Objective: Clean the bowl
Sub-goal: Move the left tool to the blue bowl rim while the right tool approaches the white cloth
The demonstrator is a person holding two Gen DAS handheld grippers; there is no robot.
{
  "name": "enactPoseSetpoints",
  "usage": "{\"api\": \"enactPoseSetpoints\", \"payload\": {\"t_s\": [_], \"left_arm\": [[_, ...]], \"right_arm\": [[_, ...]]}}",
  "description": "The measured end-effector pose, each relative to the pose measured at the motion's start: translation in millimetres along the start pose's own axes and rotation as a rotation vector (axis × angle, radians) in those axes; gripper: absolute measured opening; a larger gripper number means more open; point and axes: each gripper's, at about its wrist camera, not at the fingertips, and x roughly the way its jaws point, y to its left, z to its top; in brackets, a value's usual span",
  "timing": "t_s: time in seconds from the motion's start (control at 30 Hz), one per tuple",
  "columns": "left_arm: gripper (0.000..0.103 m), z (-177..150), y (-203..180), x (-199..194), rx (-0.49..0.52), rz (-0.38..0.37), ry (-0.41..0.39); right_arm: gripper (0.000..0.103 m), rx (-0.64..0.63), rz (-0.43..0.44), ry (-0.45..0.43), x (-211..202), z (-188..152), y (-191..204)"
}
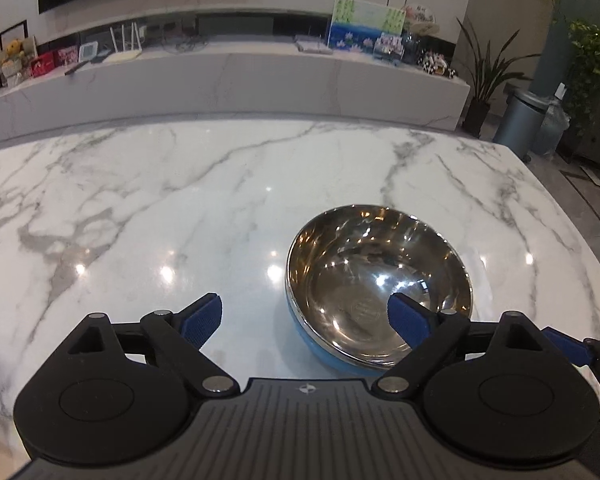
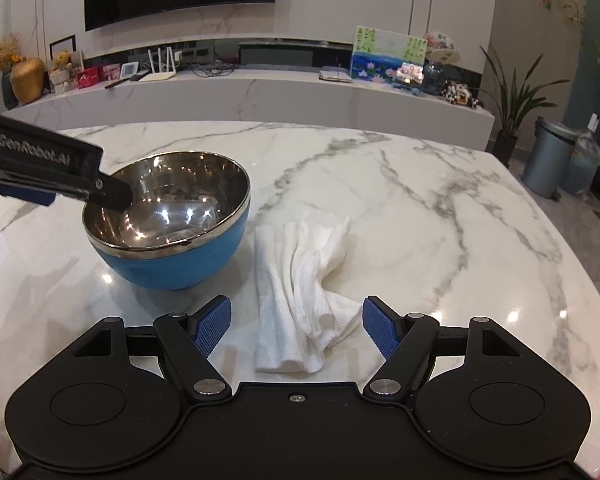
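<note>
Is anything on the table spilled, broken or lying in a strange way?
Nothing is spilled or broken. The bowl stands upright on the table, and its steel inside looks dry. The white cloth lies crumpled beside it, between the open right gripper fingers. The open left gripper straddles the bowl's rim.

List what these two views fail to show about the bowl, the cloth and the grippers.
- Bowl: dirt inside unreadable; glare, both views.
- Bowl's near rim, left wrist view: cut off by the left gripper body.
- White cloth: absent from left view; near end meets the right gripper body.
- Left gripper, right view: fingertips hidden by its housing.
</note>
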Motion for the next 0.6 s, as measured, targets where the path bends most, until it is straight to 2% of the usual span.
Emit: {"api": "enactPoseSetpoints", "payload": {"t_s": [0.47,0.6], "left_arm": [[0.090,2,9,35,-0.050,0.006,0.090],[0.090,-5,15,33,-0.065,-0.004,0.110]], "right_arm": [[0.071,0.001,-0.006,0.045,24,3,-3],[0.071,-0.002,-0.001,0.066,30,2,-2]]}}
